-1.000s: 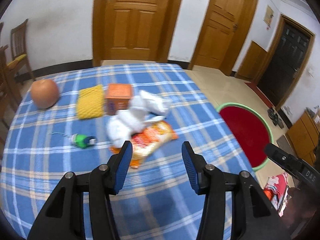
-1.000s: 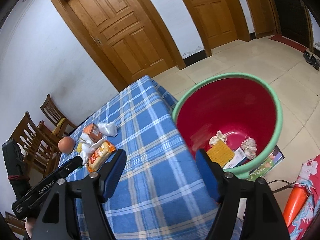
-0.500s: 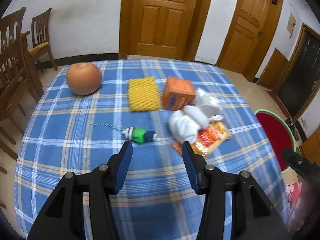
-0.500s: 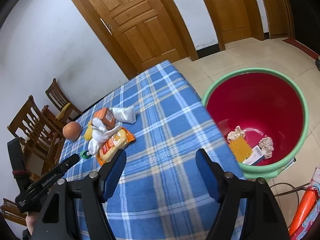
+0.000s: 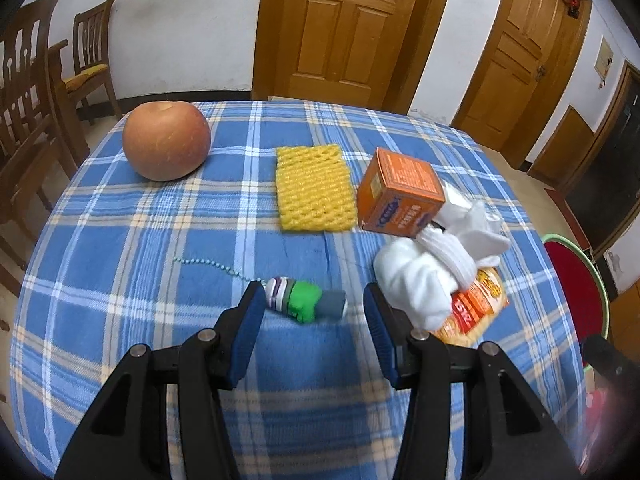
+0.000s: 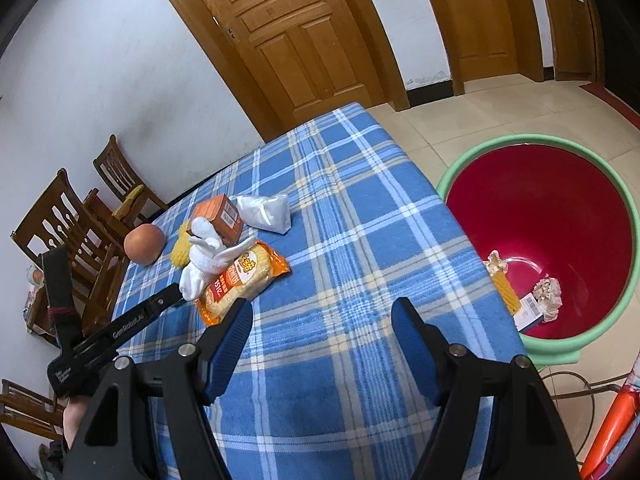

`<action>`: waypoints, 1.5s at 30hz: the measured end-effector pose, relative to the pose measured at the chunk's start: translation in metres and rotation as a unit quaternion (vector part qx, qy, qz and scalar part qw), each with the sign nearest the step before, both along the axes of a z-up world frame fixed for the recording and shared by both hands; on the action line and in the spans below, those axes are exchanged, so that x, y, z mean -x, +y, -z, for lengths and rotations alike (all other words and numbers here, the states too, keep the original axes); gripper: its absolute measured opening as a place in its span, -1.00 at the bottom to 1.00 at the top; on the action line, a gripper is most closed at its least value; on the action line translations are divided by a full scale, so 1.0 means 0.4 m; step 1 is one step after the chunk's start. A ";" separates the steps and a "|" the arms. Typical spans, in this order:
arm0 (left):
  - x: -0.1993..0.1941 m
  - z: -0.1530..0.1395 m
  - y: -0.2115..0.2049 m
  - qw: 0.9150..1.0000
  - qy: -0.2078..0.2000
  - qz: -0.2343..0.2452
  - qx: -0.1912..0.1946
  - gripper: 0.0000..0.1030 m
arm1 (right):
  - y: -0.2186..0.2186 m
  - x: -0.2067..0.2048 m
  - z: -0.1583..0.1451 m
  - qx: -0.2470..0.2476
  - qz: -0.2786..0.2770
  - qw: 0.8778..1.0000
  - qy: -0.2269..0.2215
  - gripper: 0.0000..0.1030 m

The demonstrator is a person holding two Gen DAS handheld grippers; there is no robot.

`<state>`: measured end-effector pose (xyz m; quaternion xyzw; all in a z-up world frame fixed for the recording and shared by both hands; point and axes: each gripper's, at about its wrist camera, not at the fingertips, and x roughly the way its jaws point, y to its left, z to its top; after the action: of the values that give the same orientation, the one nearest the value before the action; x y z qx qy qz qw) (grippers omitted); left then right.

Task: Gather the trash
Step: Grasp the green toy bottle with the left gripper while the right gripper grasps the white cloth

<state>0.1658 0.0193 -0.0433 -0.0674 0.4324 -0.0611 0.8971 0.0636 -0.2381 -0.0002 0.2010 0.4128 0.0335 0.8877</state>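
Observation:
On the blue plaid table (image 5: 120,248) lie a green and grey toy on a bead chain (image 5: 306,300), a yellow foam net (image 5: 314,188), an orange box (image 5: 400,194), white socks (image 5: 432,268) and an orange snack packet (image 5: 474,308). My left gripper (image 5: 314,320) is open, its jaws just short of the toy on either side. My right gripper (image 6: 322,330) is open and empty above the table's near right part. The snack packet (image 6: 244,280) lies ahead to its left. The red bin with a green rim (image 6: 540,220) stands on the floor to the right and holds scraps.
An apple (image 5: 166,140) sits at the far left of the table. A white bag (image 6: 266,212) lies behind the box. Wooden chairs (image 5: 36,92) stand left of the table. Doors (image 5: 344,28) line the far wall. An orange object (image 6: 612,420) lies on the floor by the bin.
My left gripper has swung left from the snack packet and come down close around the green toy. My right gripper has pulled back from over the bin toward the table.

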 end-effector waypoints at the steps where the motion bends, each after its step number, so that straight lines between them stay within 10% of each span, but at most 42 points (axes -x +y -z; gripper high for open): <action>1: -0.003 0.002 -0.002 1.000 -0.001 0.000 -0.004 -0.01 | 0.002 -0.003 0.000 0.000 -0.002 1.000 0.001 0.44; 30: 0.059 -0.042 0.062 1.000 -0.024 -0.009 -0.004 -0.15 | 0.244 -0.198 0.001 0.046 -0.121 0.991 -0.012 0.44; 39: 0.058 -0.043 0.059 1.000 -0.025 -0.009 -0.005 -0.15 | 0.277 -0.226 0.033 0.057 -0.150 0.987 -0.004 -0.59; 45: 0.059 -0.049 0.055 1.000 -0.028 -0.009 -0.004 -0.15 | 0.263 -0.210 0.016 0.049 -0.150 0.987 -0.019 -0.72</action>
<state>0.1421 0.0413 -0.0236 -0.0659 0.4068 -0.0533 0.9096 0.1477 -0.1331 -0.0067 0.0924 0.4225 0.1499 0.8891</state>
